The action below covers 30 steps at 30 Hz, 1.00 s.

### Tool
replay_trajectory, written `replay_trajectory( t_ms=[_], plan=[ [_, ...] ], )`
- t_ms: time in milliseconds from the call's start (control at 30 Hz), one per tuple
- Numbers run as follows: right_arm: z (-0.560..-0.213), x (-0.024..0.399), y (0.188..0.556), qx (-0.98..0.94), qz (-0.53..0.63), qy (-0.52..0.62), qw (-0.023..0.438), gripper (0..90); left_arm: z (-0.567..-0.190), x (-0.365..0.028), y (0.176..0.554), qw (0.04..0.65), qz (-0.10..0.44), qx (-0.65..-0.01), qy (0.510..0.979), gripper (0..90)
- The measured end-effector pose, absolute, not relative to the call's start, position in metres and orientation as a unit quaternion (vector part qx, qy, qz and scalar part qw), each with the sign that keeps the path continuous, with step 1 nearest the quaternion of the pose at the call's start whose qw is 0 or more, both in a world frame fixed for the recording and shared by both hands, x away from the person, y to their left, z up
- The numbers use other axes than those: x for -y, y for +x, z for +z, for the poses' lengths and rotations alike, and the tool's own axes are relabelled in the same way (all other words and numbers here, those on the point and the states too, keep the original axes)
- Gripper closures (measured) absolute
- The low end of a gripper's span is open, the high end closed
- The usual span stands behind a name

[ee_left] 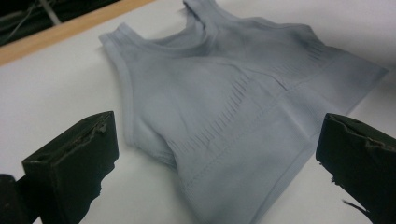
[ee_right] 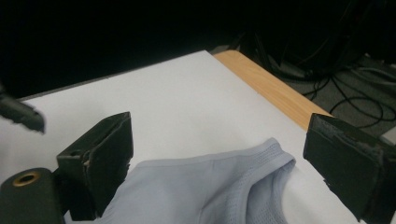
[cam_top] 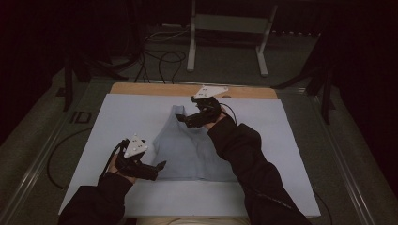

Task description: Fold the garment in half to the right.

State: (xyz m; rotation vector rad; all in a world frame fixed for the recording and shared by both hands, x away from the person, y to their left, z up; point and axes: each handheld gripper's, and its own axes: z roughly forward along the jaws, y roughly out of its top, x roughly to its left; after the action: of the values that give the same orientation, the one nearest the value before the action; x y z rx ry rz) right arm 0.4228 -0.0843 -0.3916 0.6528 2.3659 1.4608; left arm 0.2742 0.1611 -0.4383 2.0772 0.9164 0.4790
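Lies flat near the middle of the white-covered table [cam_top: 117,122]: a pale blue sleeveless top [cam_top: 187,150], straps toward twelve o'clock, hem toward six o'clock, front face up and mostly smooth. Looks like early work on a fold or a straightening, judging by both tools closing in on the cloth with nothing gripped and no fold made as yet; everything from the first pinch onward seems left to do. At about eight o'clock of the garment, hovers the left tool [cam_top: 160,165], jaws spread wide and aimed at the lower left corner of the hem, just short of the cloth; in the left gripper view [ee_left: 205,154], frames that hem corner between two open black jaws, apart from both. At about twelve o'clock, reaches the right tool [cam_top: 182,121] across from the right side, forearm and dark sleeve [cam_top: 248,159] lying over the right half of the top, jaws likewise spread, pointing toward nine o'clock at the left shoulder strap [cam_top: 177,112]. In the right gripper view [ee_right: 215,154], shows the strap [ee_right: 271,161] between the open jaws, not pinched; contact with the lower jaw cannot be told. Beyond the far table edge, a strip of bare wood [cam_top: 141,88], then cables on the floor [cam_top: 159,58] and a metal stand [cam_top: 225,28].
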Motion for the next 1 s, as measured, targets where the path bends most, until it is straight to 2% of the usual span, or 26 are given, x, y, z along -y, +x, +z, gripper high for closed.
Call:
replay_trajectory(
  t_ms=[400,933,1000],
  plan=[
    [-0.417,0.052,0.463,-0.832,0.476,0.258,0.124,8.4,-0.461,-0.147,0.277,0.375,0.15,-0.377,0.833,0.1],
    [-0.445,0.026,0.505,-0.853,0.429,0.276,0.112,8.9,-0.485,-0.159,0.282,0.365,0.11,-0.432,0.817,1.1],
    [-0.448,0.023,0.509,-0.855,0.422,0.279,0.11,11.5,-0.488,-0.16,0.282,0.362,0.106,-0.43,0.82,1.4]
  ],
)
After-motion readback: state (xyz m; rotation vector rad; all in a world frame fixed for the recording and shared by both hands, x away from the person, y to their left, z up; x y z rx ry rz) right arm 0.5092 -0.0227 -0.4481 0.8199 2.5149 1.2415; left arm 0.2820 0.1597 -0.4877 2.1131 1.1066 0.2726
